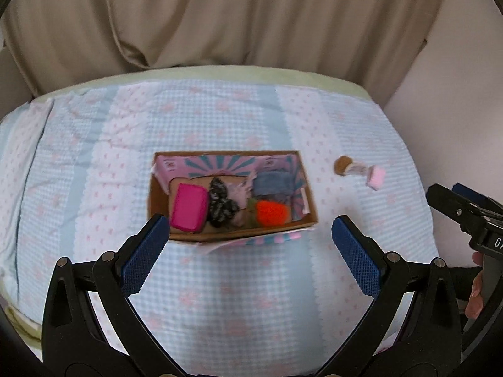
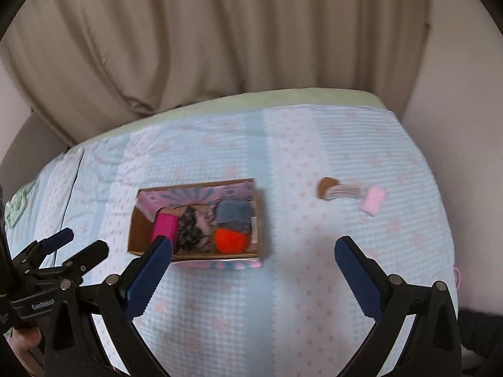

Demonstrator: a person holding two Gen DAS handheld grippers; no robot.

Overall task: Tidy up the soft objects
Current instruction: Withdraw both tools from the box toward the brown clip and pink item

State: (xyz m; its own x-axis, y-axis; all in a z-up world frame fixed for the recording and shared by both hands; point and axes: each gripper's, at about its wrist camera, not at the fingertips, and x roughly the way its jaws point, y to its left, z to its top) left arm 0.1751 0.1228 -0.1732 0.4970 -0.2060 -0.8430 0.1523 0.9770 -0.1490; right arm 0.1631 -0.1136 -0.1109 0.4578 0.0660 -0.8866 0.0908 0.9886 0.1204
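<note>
The right gripper [image 2: 251, 278] hung above the bedspread [image 2: 220, 314] with its jaws wide apart and nothing between them. The left gripper [image 1: 248, 253] hovered the same way, jaws spread and empty, its blue pads [image 1: 144, 254] framing the near edge of the box [image 1: 157, 194].

The item left outside was a small soft toy [image 2: 349, 193] lying on the bedspread, well to the right of the box and beyond the right gripper's far fingertip. It lay roughly crosswise, a brown round end [image 2: 325, 188] toward the box, a striped middle, and a pale pink block [image 2: 372, 201] at the outer end, slightly tilted nearer. It sat ahead and to the right of both grippers, but the right one looked clearly nearer; in the left wrist view the toy [image 1: 360, 171] lay past the right gripper's fingers [image 1: 452, 204]. A pick would likely mean reaching forward and right, closing across the narrow striped middle.

The cardboard box, lined with pink and teal printed paper, stood open on the bedspread between the grippers and the curtain [image 2: 220, 47]. Inside, from left to right, lay a bright pink pad [image 1: 188, 209], a black-and-white scrunched fabric piece [image 1: 221, 202], a pale lilac cloth behind it, then an orange knitted ball [image 1: 272, 213] in front of a folded blue-grey cloth [image 1: 272, 183]. Bare cardboard showed at the left end, probably room for the toy.
</note>
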